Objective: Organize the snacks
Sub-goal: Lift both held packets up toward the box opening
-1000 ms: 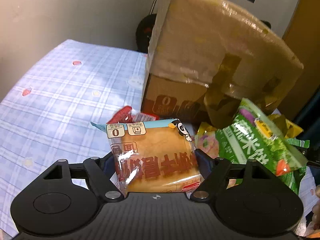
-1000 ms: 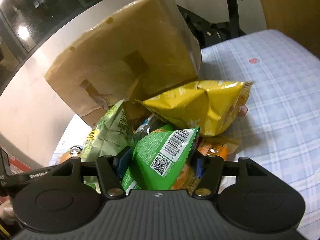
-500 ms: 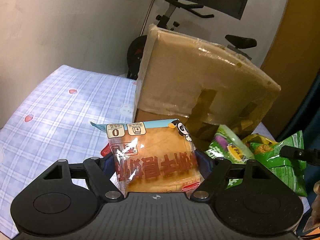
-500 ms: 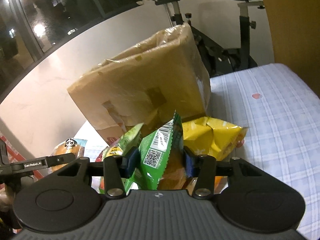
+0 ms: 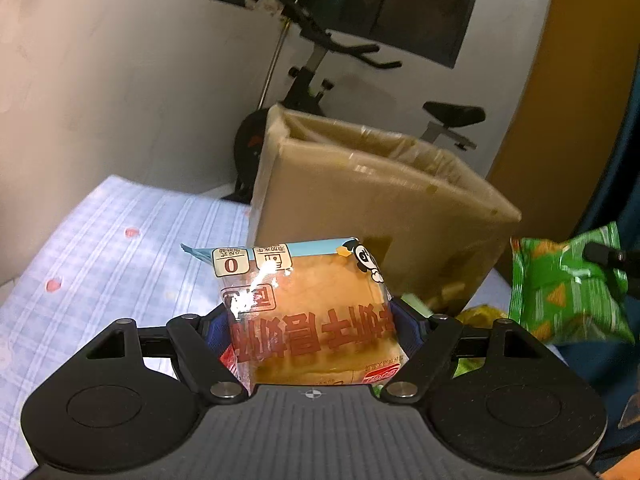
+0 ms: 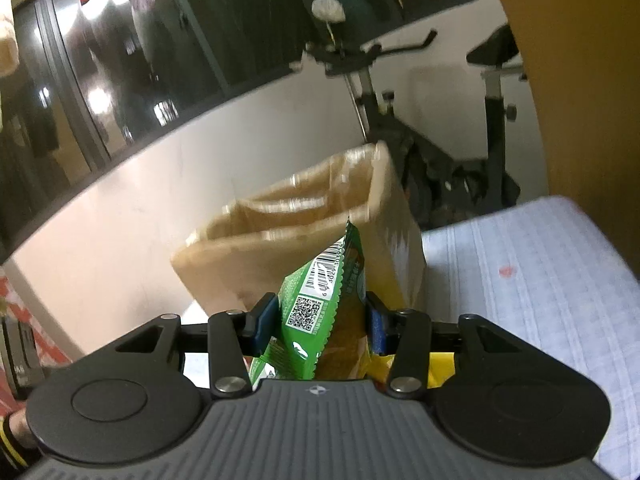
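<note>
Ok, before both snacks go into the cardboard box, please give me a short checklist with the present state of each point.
1. Left gripper grips the bread pack on both sides: ok.
2. Right gripper pinches the green snack bag; its jaws have just been closing on it: ok.
3. Cardboard box open at the top: ok.
4. Both snacks above the box rim: cannot tell.
5. Free room inside the box: cannot tell, its inside is hidden.
6. Yellow bag below the right gripper stays out of the way: cannot tell.
</note>
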The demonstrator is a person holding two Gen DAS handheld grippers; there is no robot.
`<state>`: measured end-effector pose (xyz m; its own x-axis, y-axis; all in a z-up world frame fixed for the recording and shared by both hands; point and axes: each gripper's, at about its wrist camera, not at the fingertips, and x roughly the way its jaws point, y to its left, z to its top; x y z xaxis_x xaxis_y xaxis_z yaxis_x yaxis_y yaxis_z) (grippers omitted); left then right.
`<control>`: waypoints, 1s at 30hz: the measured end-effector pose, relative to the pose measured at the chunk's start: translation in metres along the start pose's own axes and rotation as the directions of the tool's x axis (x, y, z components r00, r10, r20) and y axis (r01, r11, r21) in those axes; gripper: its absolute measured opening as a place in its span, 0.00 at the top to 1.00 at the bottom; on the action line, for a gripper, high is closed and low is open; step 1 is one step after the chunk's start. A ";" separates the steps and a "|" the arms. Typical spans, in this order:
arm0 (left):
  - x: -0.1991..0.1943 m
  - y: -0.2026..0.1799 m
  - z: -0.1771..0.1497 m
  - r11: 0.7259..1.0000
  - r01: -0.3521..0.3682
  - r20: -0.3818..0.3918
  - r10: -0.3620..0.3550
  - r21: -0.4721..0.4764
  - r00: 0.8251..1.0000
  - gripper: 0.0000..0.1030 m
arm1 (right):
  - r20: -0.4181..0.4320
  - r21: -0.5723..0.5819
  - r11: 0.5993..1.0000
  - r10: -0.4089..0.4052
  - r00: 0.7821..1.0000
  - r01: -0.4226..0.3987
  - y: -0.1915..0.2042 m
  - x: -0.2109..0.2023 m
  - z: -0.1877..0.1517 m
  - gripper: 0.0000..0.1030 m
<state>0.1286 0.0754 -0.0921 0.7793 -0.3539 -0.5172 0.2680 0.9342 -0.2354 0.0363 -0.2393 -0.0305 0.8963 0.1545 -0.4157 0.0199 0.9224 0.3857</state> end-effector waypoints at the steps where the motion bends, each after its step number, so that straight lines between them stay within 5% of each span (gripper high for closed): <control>1: -0.002 -0.001 0.003 1.000 0.005 0.008 -0.005 0.005 1.000 0.22 | 0.017 0.002 1.000 0.008 1.000 -0.008 0.001 -0.003 0.005 0.53; 15: -0.005 -0.029 0.078 0.989 0.022 0.172 -0.047 0.143 0.984 0.22 | 0.212 -0.148 0.987 0.094 0.973 -0.063 0.030 0.001 0.081 0.53; 24: 0.044 -0.058 0.132 0.976 -0.025 0.231 -0.027 0.218 0.973 0.22 | 0.225 -0.287 0.958 0.082 0.971 -0.014 0.048 0.060 0.115 0.53; 30: 0.085 -0.069 0.150 0.970 -0.047 0.191 0.000 0.239 0.982 0.22 | 0.157 -0.334 0.942 0.032 0.987 0.023 0.046 0.116 0.115 0.53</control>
<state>0.2612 -0.0128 0.0034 0.8732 -0.3385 -0.3506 0.3587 0.9334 -0.0078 0.1920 -0.2193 0.0338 0.9550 0.1259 -0.2687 -0.1086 0.9910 0.0785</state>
